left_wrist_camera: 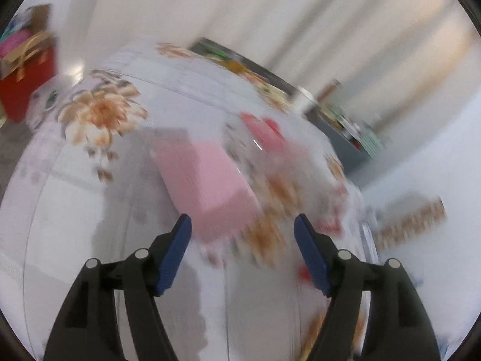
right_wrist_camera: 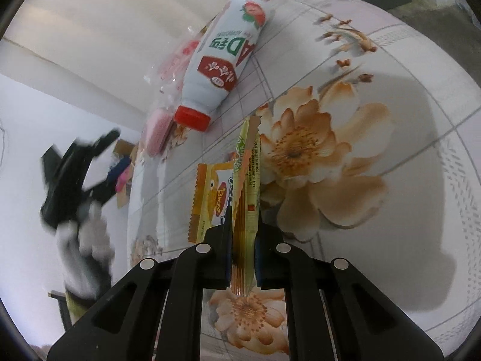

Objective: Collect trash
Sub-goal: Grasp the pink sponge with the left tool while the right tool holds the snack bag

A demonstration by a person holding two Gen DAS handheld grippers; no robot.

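Wrapper [right_wrist_camera: 245, 180] in right claw [right_wrist_camera: 243, 242] only

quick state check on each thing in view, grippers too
left gripper: open, empty
right gripper: shut on wrapper
wrapper: torn open, held on edge
bottle: lying on its side, red cap on
pink box: on the table, blurred

Two wrist fisheyes, angled down, close over floral tablecloth [left_wrist_camera: 99, 111].

Flowered tablecloth [right_wrist_camera: 390, 96] under bottle [right_wrist_camera: 222, 57], pink box [left_wrist_camera: 207, 177], wrappers [right_wrist_camera: 210, 198].
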